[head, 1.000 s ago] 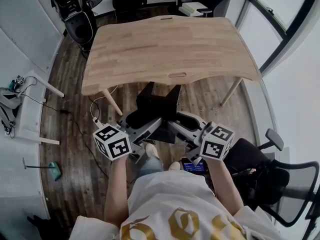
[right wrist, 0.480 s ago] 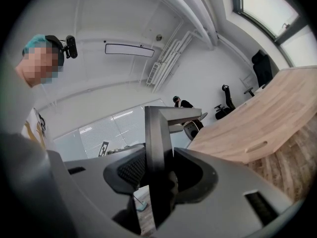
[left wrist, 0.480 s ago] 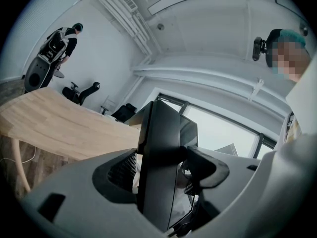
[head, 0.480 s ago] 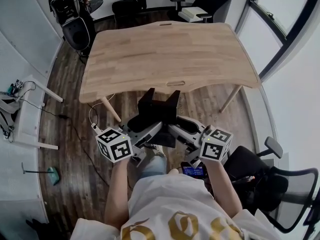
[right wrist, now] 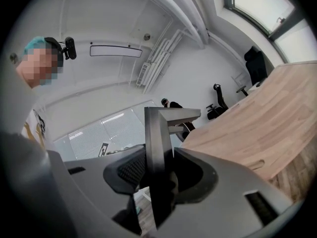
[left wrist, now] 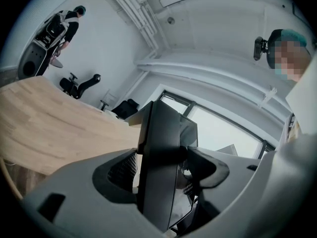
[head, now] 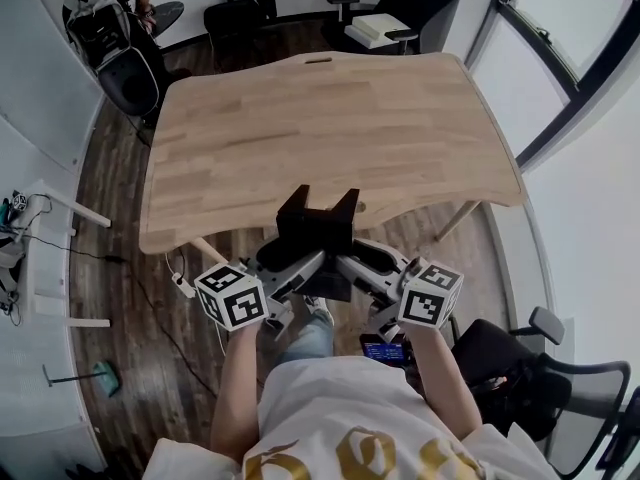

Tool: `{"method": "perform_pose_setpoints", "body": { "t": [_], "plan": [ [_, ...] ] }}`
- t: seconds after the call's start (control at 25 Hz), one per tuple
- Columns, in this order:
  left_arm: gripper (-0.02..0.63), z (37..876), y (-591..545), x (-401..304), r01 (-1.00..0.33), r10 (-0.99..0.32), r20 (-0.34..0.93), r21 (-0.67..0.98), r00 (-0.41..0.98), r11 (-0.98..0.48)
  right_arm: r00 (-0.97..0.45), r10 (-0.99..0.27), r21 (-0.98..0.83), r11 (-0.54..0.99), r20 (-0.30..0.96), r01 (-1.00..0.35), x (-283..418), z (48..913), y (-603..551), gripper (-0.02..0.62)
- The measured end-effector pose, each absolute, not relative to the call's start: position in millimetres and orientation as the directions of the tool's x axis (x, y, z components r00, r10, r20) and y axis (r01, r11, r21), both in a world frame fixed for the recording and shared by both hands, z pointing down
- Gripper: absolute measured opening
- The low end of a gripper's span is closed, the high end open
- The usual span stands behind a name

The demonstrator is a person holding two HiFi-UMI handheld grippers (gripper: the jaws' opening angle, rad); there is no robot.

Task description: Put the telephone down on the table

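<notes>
Left tongs (left wrist: 161, 170) and right tongs (right wrist: 161, 176) are each clamped on the same black telephone (head: 318, 230), one from each side, their padded jaws pressed against it.

Only the left gripper view shows the telephone's broad glossy face. It is a dark slab standing upright, with window light reflected in it. Only the right gripper view shows its thin matte edge, topped by a flat piece bent off to the right. Only the head view shows its outline from above. It has a blocky black body with two prongs pointing toward the far side of the tabletop (head: 330, 118), and the two tongs meet it in a V.

The telephone is held in the air at the middle of the tabletop's near edge. Beyond the tabletop's far side stand black office chairs (head: 235, 18). Near its far left corner is another person (head: 100, 13).
</notes>
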State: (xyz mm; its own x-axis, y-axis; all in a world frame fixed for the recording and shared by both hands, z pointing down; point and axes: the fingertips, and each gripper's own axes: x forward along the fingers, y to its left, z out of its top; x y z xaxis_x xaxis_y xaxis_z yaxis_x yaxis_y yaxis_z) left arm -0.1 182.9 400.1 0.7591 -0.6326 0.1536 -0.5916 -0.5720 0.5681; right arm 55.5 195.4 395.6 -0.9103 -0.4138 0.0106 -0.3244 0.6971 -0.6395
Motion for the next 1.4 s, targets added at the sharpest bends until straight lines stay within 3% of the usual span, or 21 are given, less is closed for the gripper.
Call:
{"method": "perform_pose_setpoints", "body": {
  "t": [0.6, 1.4],
  "plan": [
    [0.302, 423.9, -52.2, -60.0, -0.556, -0.575, 0.202, 0.628, 0.793, -0.545, -0.883, -0.465, -0.704, 0.610, 0.054, -0.364, -4.5, 417.1, -37.2, 0.156],
    [0.302, 405.1, -115.7, -79.8, -0.558, -0.573, 0.204, 0.619, 0.794, -0.553, -0.874, -0.485, -0.697, 0.622, 0.013, -0.356, -24.4, 398.6, -100.3, 0.156]
  ]
}}
